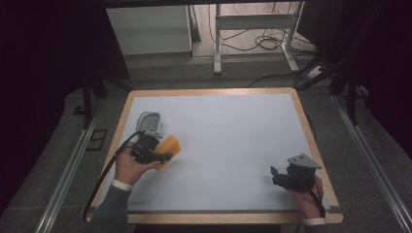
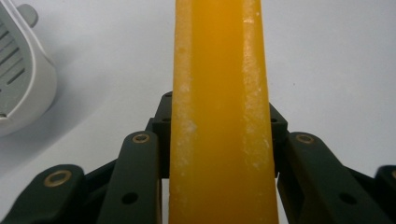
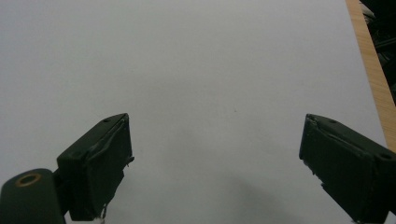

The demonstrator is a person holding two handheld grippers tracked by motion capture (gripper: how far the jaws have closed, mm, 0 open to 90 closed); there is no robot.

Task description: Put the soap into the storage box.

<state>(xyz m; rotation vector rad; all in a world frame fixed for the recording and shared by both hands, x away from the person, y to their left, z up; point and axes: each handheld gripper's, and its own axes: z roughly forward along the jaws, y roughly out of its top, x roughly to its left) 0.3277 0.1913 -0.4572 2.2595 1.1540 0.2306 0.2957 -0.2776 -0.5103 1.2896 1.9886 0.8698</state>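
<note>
Two tools: our left tool pinches flat orange plastic block above white counter, beside white slotted gadget; pickup done, placement left. Right tool spread, idle.

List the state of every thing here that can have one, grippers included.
Left gripper: shut on the orange block, held above the table.
Orange block: clamped between the jaws, edge-on to the camera.
Right gripper: jaws wide open, nothing between them.
White device: lying on the white mat, untouched.
</note>
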